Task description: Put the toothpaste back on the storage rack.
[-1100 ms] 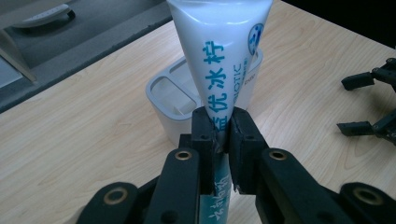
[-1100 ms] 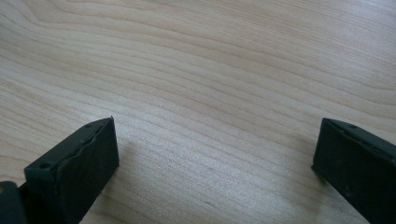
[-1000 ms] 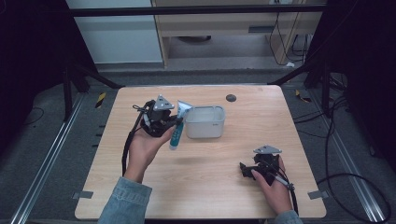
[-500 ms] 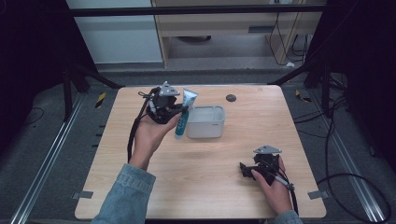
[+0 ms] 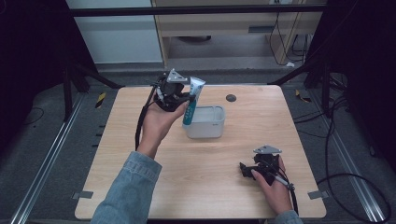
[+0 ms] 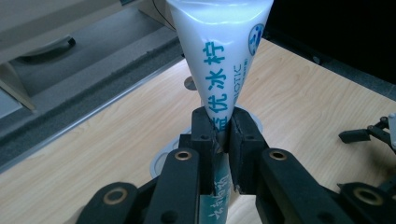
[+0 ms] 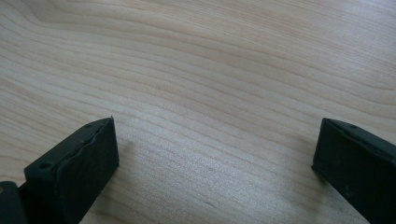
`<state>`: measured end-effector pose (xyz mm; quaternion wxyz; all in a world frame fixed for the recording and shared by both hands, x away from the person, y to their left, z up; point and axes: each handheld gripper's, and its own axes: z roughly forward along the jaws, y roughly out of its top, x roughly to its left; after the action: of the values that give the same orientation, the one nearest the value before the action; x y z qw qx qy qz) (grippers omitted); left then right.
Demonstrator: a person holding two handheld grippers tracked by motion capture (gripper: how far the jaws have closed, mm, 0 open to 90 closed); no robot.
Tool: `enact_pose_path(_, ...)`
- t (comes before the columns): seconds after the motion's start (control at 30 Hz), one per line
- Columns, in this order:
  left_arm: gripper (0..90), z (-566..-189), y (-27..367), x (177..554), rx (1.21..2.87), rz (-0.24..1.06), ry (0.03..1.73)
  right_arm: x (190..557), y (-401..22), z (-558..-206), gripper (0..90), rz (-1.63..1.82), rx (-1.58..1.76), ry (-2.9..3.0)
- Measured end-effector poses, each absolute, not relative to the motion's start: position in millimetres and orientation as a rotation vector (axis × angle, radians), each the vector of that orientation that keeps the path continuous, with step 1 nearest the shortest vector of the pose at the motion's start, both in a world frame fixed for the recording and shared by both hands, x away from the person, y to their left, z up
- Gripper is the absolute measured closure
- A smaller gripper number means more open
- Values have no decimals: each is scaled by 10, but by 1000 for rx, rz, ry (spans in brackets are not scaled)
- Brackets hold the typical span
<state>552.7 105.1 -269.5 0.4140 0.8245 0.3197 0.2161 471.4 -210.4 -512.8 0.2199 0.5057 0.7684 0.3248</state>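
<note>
A white and teal toothpaste tube [image 5: 192, 102] hangs nearly upright, broad end up, with my left gripper [image 5: 180, 100] shut on its middle. It is held above the table by the left edge of a white plastic tub [image 5: 211, 125]. In the left gripper view the two black jaws pinch the tube [image 6: 224, 60] at my left gripper [image 6: 223, 135], and the tub's rim [image 6: 159, 163] lies below. My right gripper [image 5: 245, 169] rests on the table at the front right, open. Its jaws stand wide apart over bare wood at my right gripper [image 7: 215, 154].
A small dark disc [image 5: 230, 98] lies on the wooden table [image 5: 116, 154] behind the tub. Black cables trail from both grippers. A cabinet and black frame legs stand beyond the far edge. The right gripper [image 6: 373, 135] shows at the left gripper view's right edge.
My left hand has lifted the tube and carried it farther back and to the right, toward the tub. The tube has turned from slanted to nearly upright. The right hand has stayed still.
</note>
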Motion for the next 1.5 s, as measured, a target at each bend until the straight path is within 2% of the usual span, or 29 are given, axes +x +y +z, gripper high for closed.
enact_pose_path(0.8, 813, -2661, 801, 5926, 2060, 562, 796, 4716, -2106, -5131, 3, 898, 1392, 2124)
enact_pose_path(1.5, 814, -2748, 662, 5993, 2053, 556, 779, 4715, -2105, -5131, 3, 899, 1394, 2125)
